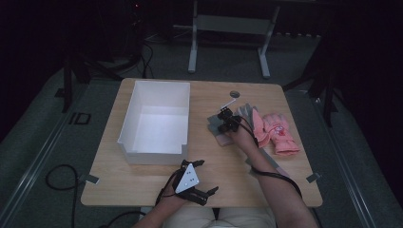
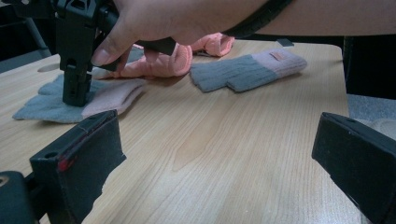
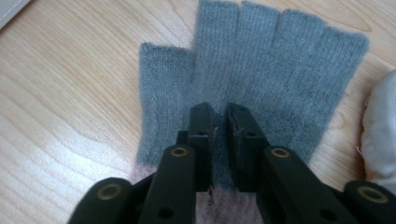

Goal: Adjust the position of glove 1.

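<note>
1. Nearest the person, the left tongs point(image 1: 199, 180) are held just inside the near edge of the worktop point(image 1: 142, 183), jaws spread wide with nothing between them; bare wood is seen ahead of them in the left gripper view.
2. Beyond the left tongs, a white box point(image 1: 154, 121) is set on the left half of the worktop, open at the top, its near wall close to the tongs and its far wall near the far edge.
3. To the right of the box, a strip of bare wood is left between its right wall and the gloves.
4. The right tongs point(image 3: 219, 116) are pressed down on a grey fingerless glove point(image 3: 261, 60), the jaws nearly closed with a fold of knit pinched between them; the glove lies flat on the worktop.
5. A second grey glove point(image 2: 243, 72) is laid nearer the right edge, apart from the first.
6. A pink glove point(image 1: 278, 133) is laid just beside the gripped glove, toward the right edge.
7. A small round disc point(image 1: 234, 93) is seen near the far edge.
</note>
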`<move>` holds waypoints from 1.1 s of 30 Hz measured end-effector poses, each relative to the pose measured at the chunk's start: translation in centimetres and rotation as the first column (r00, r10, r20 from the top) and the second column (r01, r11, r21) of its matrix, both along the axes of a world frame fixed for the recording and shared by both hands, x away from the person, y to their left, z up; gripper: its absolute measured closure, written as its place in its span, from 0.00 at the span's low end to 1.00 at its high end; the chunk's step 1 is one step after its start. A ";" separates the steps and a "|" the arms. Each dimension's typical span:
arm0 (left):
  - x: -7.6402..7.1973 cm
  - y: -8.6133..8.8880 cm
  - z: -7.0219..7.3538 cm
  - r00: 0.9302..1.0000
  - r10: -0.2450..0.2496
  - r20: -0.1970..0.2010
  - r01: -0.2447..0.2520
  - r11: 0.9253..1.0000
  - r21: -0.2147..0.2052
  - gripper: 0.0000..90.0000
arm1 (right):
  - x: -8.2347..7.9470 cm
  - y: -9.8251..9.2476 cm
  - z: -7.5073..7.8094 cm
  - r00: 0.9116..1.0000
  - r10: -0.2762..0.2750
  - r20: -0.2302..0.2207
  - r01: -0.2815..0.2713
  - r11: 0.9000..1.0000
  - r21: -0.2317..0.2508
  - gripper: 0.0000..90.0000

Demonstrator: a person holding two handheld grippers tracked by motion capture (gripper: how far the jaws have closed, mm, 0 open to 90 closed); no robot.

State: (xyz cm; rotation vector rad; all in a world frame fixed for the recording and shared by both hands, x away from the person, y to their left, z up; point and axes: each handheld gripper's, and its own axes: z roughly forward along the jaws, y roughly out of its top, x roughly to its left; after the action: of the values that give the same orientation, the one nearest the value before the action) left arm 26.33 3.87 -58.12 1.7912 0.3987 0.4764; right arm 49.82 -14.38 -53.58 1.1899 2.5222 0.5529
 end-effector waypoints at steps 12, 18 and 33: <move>0.0 0.0 0.0 1.000 0.000 0.001 0.000 1.000 -0.001 0.02 | -4.8 -0.3 3.9 0.987 -0.160 0.031 0.152 0.972 0.180 0.94; 0.1 -0.1 0.0 1.000 0.000 0.000 0.000 1.000 0.000 0.02 | -9.5 -1.3 5.2 0.961 -0.266 0.082 0.234 0.931 0.279 0.94; 0.0 -0.1 0.0 1.000 0.001 0.003 -0.001 1.000 0.000 0.02 | -15.2 -0.9 1.7 0.945 -0.324 0.047 0.299 0.912 0.280 0.94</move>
State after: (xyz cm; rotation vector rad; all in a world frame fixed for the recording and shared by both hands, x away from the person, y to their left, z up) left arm 26.36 3.74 -58.12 1.7904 0.3976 0.4792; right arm 34.63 -15.32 -51.93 1.5864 2.1645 0.8633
